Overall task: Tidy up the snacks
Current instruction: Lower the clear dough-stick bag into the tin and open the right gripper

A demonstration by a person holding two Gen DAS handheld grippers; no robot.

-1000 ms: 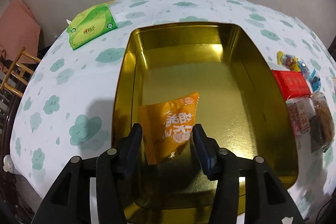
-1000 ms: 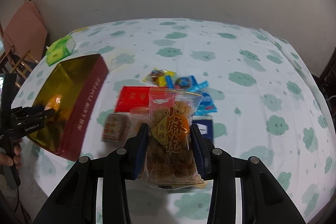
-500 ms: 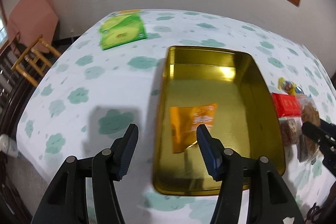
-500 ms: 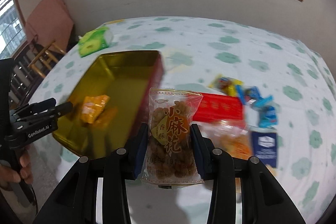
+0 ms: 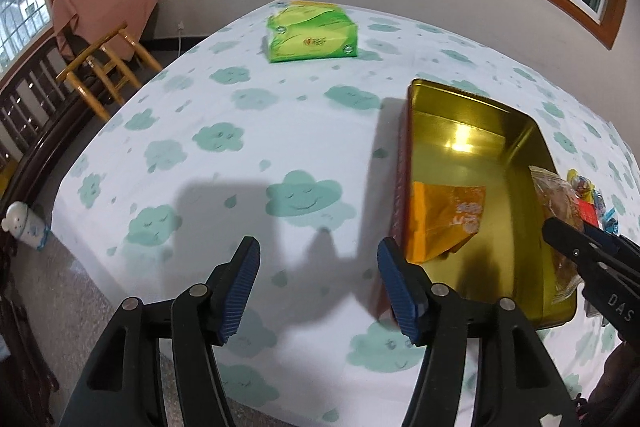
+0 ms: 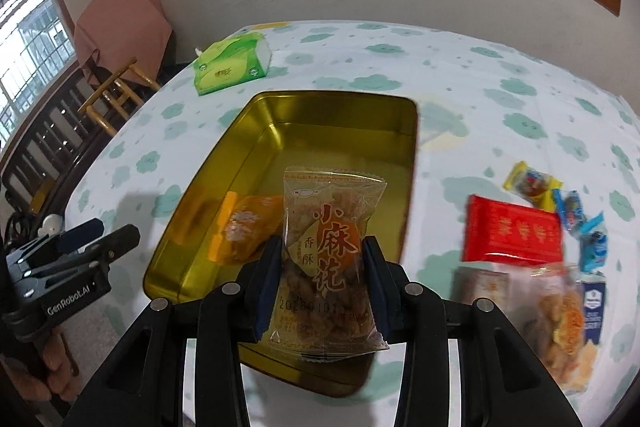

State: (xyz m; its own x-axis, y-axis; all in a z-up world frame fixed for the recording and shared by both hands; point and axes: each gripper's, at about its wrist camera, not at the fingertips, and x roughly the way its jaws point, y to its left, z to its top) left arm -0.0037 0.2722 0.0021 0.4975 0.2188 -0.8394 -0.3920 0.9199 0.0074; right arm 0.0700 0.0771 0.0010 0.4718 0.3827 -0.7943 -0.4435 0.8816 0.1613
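A gold tin box (image 5: 500, 131) (image 6: 248, 151) sits on the cloud-print tablecloth. An orange snack packet (image 5: 444, 219) (image 6: 244, 227) lies inside it. My left gripper (image 5: 318, 267) is open and empty, left of the tin above the cloth; it also shows in the right wrist view (image 6: 80, 247). My right gripper (image 6: 322, 259) is shut on a clear packet of fried twists (image 6: 332, 251) and holds it above the tin's near end. That packet shows in the left wrist view (image 5: 556, 199) over the tin's right rim.
A green tissue pack (image 5: 312, 37) (image 6: 228, 63) lies at the far side of the table. Right of the tin lie a red packet (image 6: 516, 231), several small wrapped candies (image 6: 560, 199) and more snack packets (image 6: 560, 303). Wooden chairs (image 5: 104, 67) stand left of the table.
My left gripper let go of the orange packet in the tin and drew back to the left. My right gripper carried the fried twist packet left from the snack pile to above the tin.
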